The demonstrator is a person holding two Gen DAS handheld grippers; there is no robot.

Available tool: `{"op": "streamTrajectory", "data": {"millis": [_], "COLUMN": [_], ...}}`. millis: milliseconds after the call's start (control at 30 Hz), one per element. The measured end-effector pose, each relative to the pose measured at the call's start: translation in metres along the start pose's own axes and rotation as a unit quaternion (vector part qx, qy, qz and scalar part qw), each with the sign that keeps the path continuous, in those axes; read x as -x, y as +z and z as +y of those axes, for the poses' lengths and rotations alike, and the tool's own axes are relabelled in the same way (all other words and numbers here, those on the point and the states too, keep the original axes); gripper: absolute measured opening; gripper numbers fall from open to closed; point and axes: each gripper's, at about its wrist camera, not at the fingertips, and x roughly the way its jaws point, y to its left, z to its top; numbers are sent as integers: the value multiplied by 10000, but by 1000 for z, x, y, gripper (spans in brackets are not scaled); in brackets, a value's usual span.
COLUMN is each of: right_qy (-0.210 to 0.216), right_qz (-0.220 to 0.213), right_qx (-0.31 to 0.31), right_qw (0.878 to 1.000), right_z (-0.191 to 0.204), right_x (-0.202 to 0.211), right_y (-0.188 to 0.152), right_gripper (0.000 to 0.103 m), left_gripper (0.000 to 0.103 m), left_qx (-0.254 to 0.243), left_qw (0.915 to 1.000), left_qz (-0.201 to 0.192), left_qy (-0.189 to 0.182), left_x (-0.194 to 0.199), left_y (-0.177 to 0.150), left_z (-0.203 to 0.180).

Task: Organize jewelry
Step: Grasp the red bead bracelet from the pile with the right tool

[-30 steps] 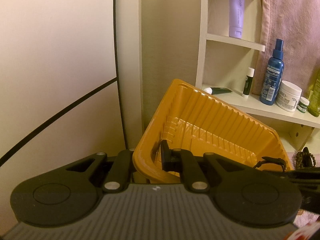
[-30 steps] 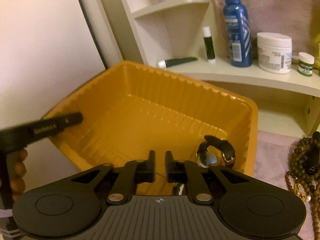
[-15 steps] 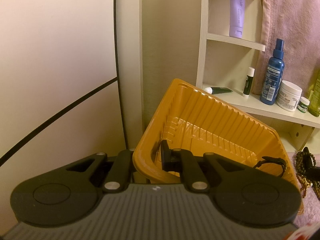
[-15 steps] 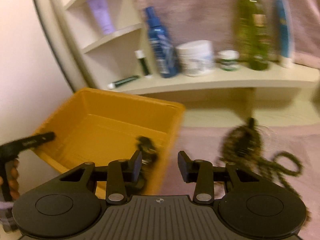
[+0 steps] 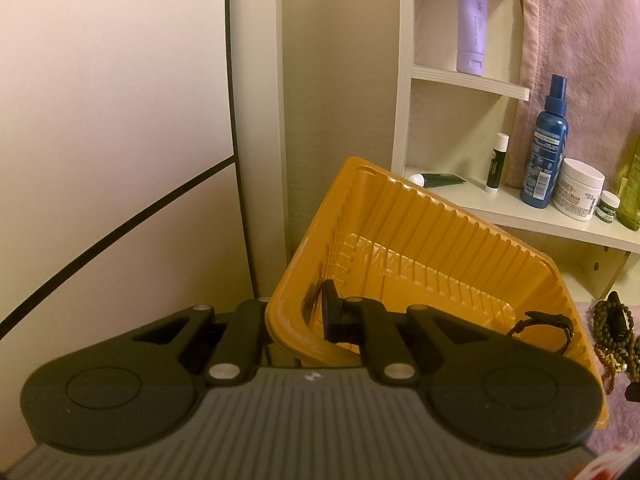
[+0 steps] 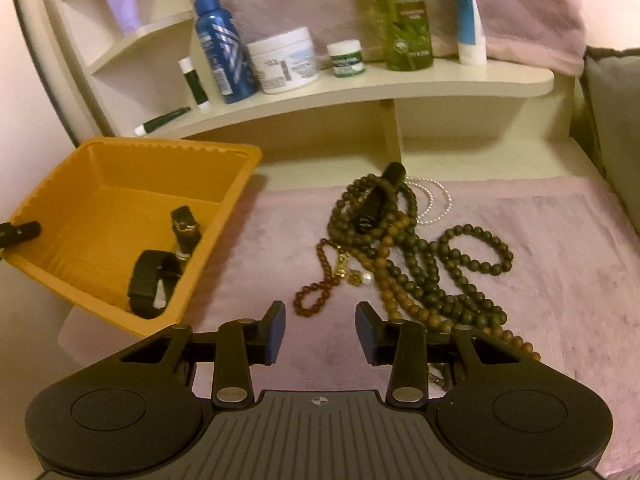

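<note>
An orange ribbed tray (image 5: 424, 220) is tilted up at its left side, and my left gripper (image 5: 304, 316) is shut on its near rim, one finger inside and one outside. Two black watches (image 6: 150, 284) (image 6: 185, 228) lie in the tray (image 6: 100, 184). To its right, on a pink cloth (image 6: 540, 248), is a tangle of dark and brown bead strands (image 6: 400, 268) with a black band (image 6: 376, 204) on top. A small reddish bead bracelet (image 6: 316, 280) and a pearl strand (image 6: 434, 200) lie beside it. My right gripper (image 6: 320, 332) hangs open over the cloth just before the beads, with nothing between its jaws.
A cream shelf (image 6: 360, 88) runs behind the cloth with a blue spray bottle (image 6: 220, 40), a white jar (image 6: 284, 60), a small green jar (image 6: 345, 58), a green bottle (image 6: 404, 12) and tubes. A wall panel (image 5: 120, 120) is at the left. A grey cushion (image 6: 616, 128) lies at the far right.
My right gripper has swung from over the tray to the right, above the cloth near the beads, and its jaws have widened. The left gripper and the tray have kept still.
</note>
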Motion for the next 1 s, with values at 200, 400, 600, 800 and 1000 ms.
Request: {"op": "streamTrajectory", "data": {"millis": [200,400,600,800,1000], "right_qy": [-5,-235,-691,-819,-485], "right_qz": [29,-31,-197,-198,-173], "right_qx": [-13,-14,293,674,440], "right_qw": [10000,9997,9970,9942,9977], "right_z": [5,14,26,30,25], "right_x": [-18,-39,-51,-50,-35], "right_y": [5,9,10,5,7], "right_gripper": [40,40,35,7,5], "left_gripper": [10,10,10,10,10], "left_qx": [-2,2,-3,2,11], "left_qw": [10000,10000,10000,10000,10000], "left_qz": [1,10,4,-1,3], "left_qy": [0,-11,-16,-21,-25], "left_x": [0,-1,-1,-1,-1], "left_y": [0,0,0,0,0], "left_z": [0,1,1,1,1]}}
